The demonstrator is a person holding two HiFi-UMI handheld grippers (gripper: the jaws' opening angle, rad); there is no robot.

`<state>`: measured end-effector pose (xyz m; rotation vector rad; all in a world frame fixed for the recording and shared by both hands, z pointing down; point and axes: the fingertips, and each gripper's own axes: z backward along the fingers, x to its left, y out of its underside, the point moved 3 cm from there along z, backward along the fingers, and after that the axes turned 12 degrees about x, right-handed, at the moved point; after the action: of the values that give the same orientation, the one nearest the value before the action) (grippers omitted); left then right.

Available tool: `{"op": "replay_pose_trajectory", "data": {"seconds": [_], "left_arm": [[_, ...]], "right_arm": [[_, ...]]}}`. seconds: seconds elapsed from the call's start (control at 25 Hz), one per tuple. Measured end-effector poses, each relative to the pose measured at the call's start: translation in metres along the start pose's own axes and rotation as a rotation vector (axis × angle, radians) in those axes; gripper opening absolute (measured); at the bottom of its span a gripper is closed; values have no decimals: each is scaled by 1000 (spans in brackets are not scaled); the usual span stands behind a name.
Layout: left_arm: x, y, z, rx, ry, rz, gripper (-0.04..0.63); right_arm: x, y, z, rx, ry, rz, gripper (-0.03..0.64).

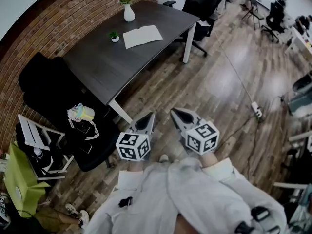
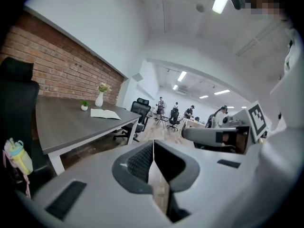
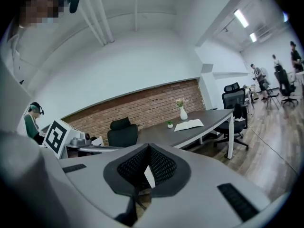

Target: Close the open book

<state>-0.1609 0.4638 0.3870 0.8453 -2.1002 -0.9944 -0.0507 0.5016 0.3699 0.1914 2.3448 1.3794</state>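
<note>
Both empty — left gripper, right gripper, fingers pressed together, far from bench. Book likely light, floppy; lift one cover's edge.

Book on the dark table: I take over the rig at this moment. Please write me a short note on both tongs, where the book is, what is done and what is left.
Left tongs: shut, empty, held low in front of the person, over the wood floor.
Right tongs: shut, empty, beside the left one.
Book: lies open, pages up, on the dark table, next to the small potted plant and near the white vase. It is well away from both tongs.
Done: nothing yet; the book is untouched.
Left: go to the table, reach the book, and fold one half over the other, probably by lifting one side.
</note>
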Motion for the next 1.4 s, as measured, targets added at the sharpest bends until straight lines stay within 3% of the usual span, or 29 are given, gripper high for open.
{"op": "replay_pose_trajectory", "data": {"seconds": [0.12, 0.32, 0.44, 0.56, 0.68, 0.88, 1.2, 1.4], "left_arm": [[12, -6, -1, -25, 13, 18, 9], [35, -14, -3, -23, -55, -41, 9], [43, -15, -7, 6, -55, -61, 11], [46, -9, -11, 40, -47, -68, 14], [52, 1, -15, 72, -37, -53, 80], [64, 7, -25, 100, -41, -29, 120], [84, -30, -64, 66, -43, -28, 121], [105, -69, -98, 45, -75, -32, 122]], "right_arm": [[-2, -3, -9, 5, 25, 24, 6], [-8, 2, -28, 50, 93, 33, 8], [-8, 4, -37, 66, 101, 30, 92], [-7, 14, -40, 86, 118, 20, 100], [-10, 20, -43, 94, 139, 7, 106], [-25, 12, -47, 96, 179, -3, 106], [-67, -13, -81, 105, 138, -9, 106], [-107, -54, -111, 85, 110, 12, 106]]}}
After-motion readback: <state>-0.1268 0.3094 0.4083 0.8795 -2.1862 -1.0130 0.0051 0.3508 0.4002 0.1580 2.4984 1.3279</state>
